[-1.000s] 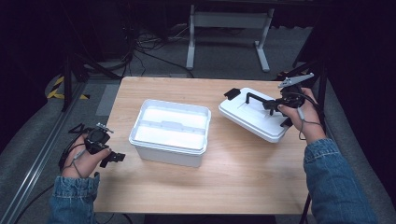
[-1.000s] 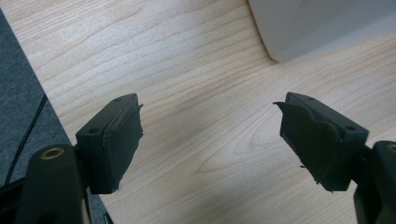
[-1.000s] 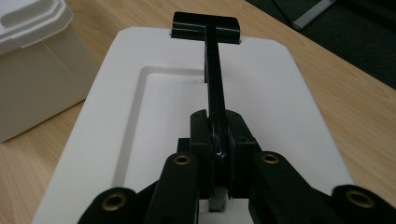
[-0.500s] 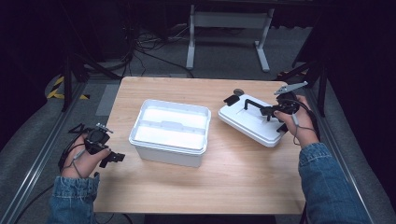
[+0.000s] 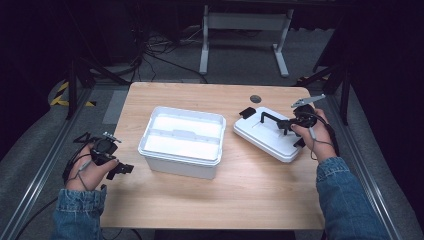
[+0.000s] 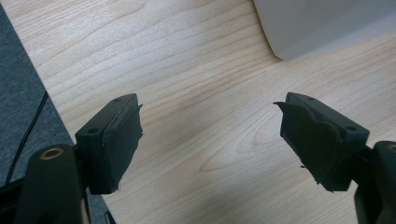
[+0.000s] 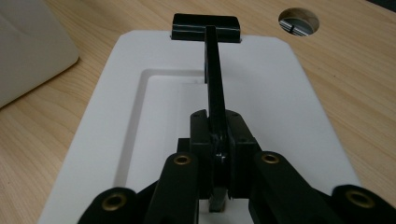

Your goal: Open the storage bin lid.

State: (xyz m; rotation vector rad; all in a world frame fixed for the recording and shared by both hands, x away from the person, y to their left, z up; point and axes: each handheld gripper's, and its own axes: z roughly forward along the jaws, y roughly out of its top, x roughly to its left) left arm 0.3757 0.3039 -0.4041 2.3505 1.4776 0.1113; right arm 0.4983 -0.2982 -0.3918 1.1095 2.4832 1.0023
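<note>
Table (image 5: 190, 210): light wood top, round cable hole (image 5: 255, 98) at approx 1 o'clock from centre.

Bin (image 5: 182, 141): white plastic, open-topped, mid-table. A corner of it shows at 1 o'clock in my left gripper view.

Lid (image 5: 267, 137): white, rectangular w/ recessed panel, at 3 o'clock of the bin, near but apart. Looks to sit flat on the wood, tho I can't be sure its near edge is fully down. A black bar handle (image 7: 214, 88) runs along its length, w/ a black latch (image 7: 206, 27) at its far end.

My right gripper (image 7: 218, 144): at 3 o'clock on the table, jaws clamped tight on the handle.

My left gripper (image 6: 210, 140): at 9 o'clock, by the table edge, jaws wide apart, nothing between, bare wood under them.
</note>
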